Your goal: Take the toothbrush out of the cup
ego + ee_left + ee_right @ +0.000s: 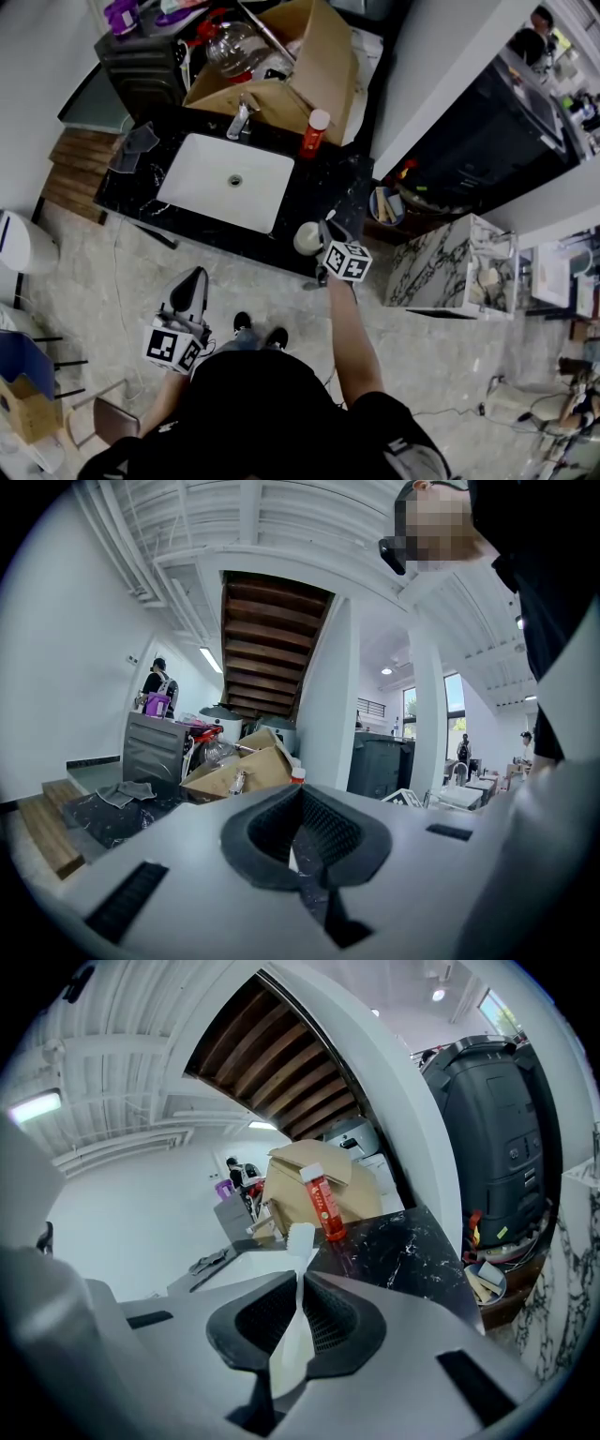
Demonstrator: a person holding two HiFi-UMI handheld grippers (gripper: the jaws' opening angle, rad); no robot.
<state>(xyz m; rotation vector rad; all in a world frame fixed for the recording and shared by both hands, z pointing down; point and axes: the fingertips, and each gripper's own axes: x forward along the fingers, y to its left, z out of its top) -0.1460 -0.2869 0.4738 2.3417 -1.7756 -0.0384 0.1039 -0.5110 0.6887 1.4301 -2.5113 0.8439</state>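
Observation:
In the head view a pale cup (307, 238) stands at the front edge of the black counter (330, 187), right of the sink. My right gripper (325, 228) reaches over the cup's right side. In the right gripper view a white toothbrush (300, 1241) stands upright between the pads, bristle head above the tips, and the right gripper (302, 1277) is shut on its handle. The cup itself is hidden in that view. My left gripper (199, 275) hangs low in front of the counter, away from the cup; the left gripper (302, 791) has its jaws together with nothing in them.
A white sink (202, 178) with a faucet (240, 118) takes up the counter's middle. A red bottle (313, 133) stands behind it, beside an open cardboard box (314, 66). A grey cloth (134, 142) lies at the counter's left end. A marble-patterned cabinet (441, 262) stands to the right.

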